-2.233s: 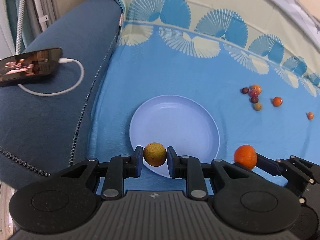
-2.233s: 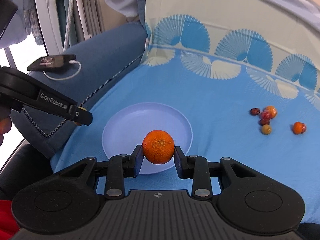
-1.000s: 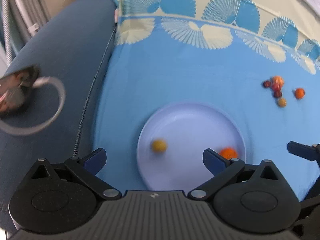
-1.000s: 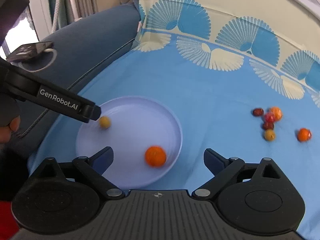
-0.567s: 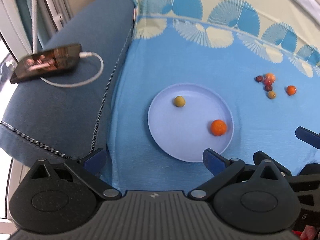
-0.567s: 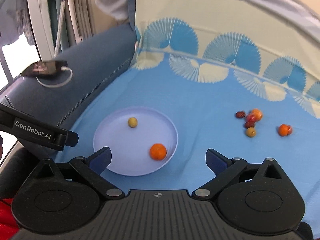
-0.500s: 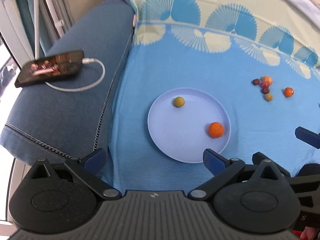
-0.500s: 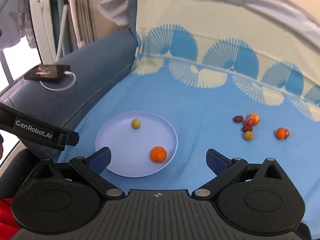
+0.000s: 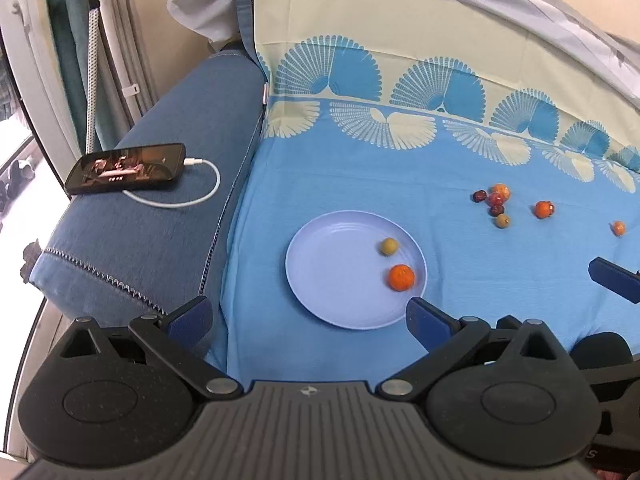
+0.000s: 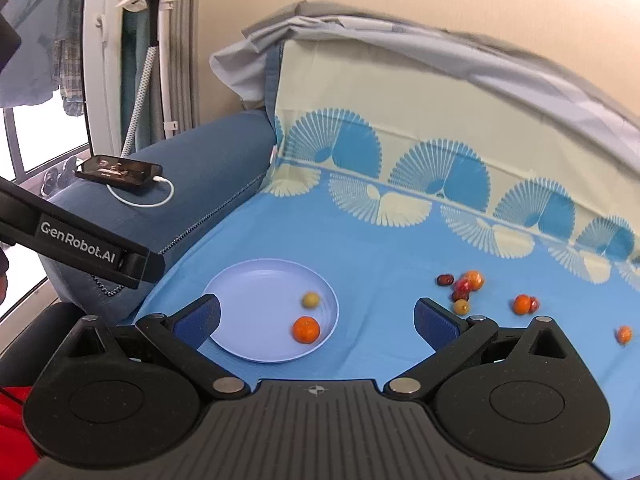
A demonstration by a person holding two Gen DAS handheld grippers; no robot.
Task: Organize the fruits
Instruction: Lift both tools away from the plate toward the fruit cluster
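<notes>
A pale blue plate (image 9: 332,276) (image 10: 256,300) lies on the blue cloth. It holds an orange mandarin (image 9: 401,277) (image 10: 306,330) and a small yellow-green fruit (image 9: 389,246) (image 10: 311,300). Several small red, orange and green fruits (image 9: 496,202) (image 10: 462,286) lie loose to the plate's right, with more orange ones (image 9: 543,209) (image 10: 522,304) farther right. My left gripper (image 9: 308,320) is open and empty, held back above the plate's near edge. My right gripper (image 10: 316,318) is open and empty, also back from the plate.
A phone (image 9: 126,168) (image 10: 118,170) with a white cable lies on the dark blue sofa arm (image 9: 160,220) at the left. The patterned cloth runs up the sofa back (image 10: 440,120). A window and curtains stand at the far left.
Both grippers let go of their fruits, which now lie in the plate, then opened wide and pulled back and up. The yellow-green fruit has rolled to the plate's right side.
</notes>
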